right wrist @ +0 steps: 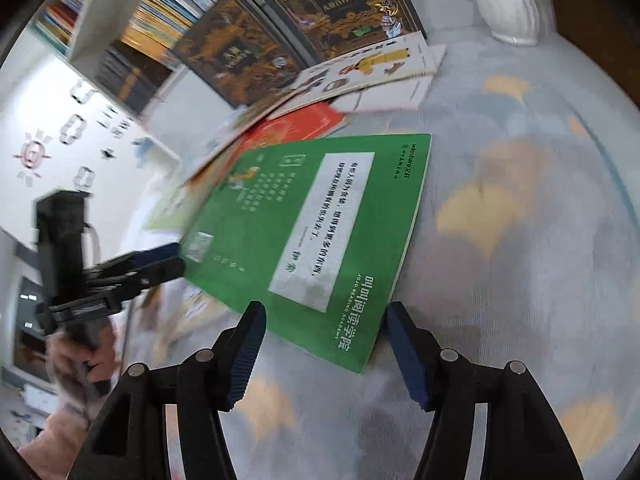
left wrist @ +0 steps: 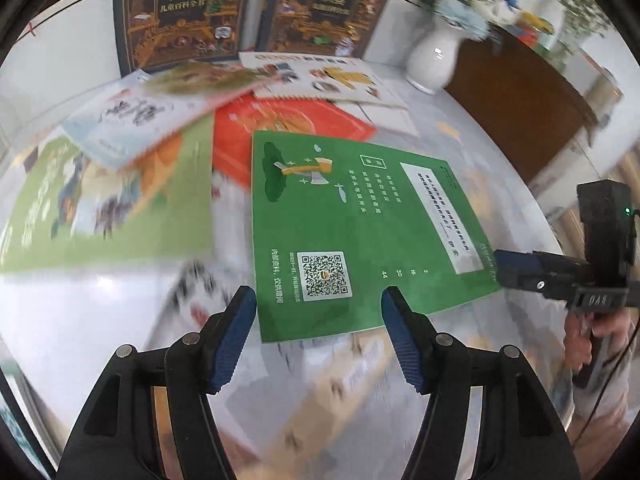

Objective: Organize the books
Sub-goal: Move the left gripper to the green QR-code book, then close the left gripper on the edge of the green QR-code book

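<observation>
Sorting barely begun: green book [left wrist: 360, 232] lies flat on the counter [right wrist: 520, 240] nearest both hand-held grippers, left [left wrist: 318, 316] and right [right wrist: 324, 332], jaws apart and empty, with other books [left wrist: 160, 120] still scattered beyond.

1. Two tall dark hardcover encyclopedia volumes with gold ornament [left wrist: 178, 12] [left wrist: 334, 4] stand upright at the back of the table.
2. Six thin picture books lie scattered flat: one dark green book with a QR code [left wrist: 360, 232], one light green [left wrist: 108, 208], one red-orange [left wrist: 288, 128], one pale blue-white [left wrist: 128, 124], one white spiral-bound [left wrist: 328, 78], one blurred yellowish [left wrist: 200, 78].
3. One white ceramic vase [left wrist: 434, 58] of flowers.
4. Two black two-finger grippers with blue pads [left wrist: 318, 304] [right wrist: 324, 320].
</observation>
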